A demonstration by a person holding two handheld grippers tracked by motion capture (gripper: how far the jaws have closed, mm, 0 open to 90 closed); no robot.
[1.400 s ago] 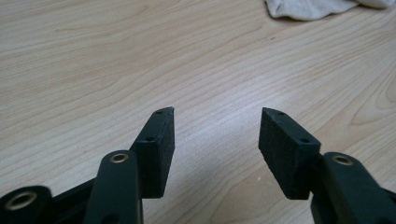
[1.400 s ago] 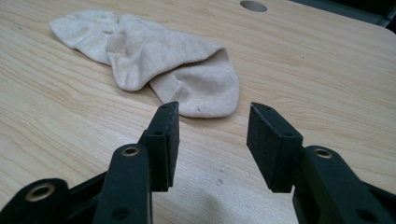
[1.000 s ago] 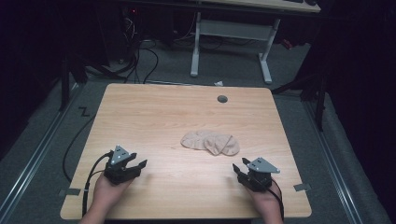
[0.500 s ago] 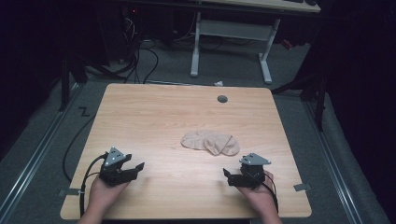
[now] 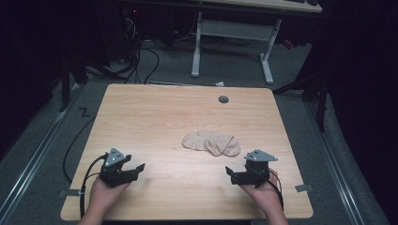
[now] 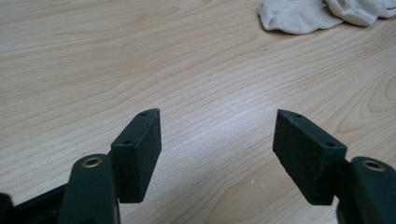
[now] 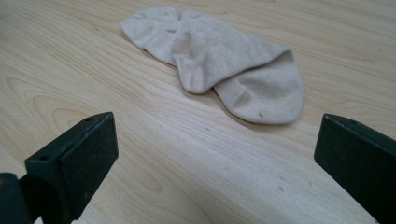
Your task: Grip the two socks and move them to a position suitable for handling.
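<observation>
A light wooden table (image 5: 155,117) is seen from above, with a pair of beige socks (image 5: 211,143) lying a little right of its middle. The socks are laid flat and partly overlapped, one folded across the other, with soft rounded toe ends and a slightly rumpled, matte knit; in the right gripper view (image 7: 219,60) a few small dark specks are seen on the fabric.

The left gripper (image 5: 136,168) is held in a hand (image 5: 105,194) near the table's front left edge, well apart from the socks. Its jaws are spread wide, with only bare wood between them.

The right gripper (image 5: 231,172) is held in the other hand (image 5: 263,192) near the front right edge, close to the socks but not touching them. Its jaws are also spread wide and nothing is gripped.

A small round grey grommet (image 5: 223,99) is set into the table's far side.
</observation>
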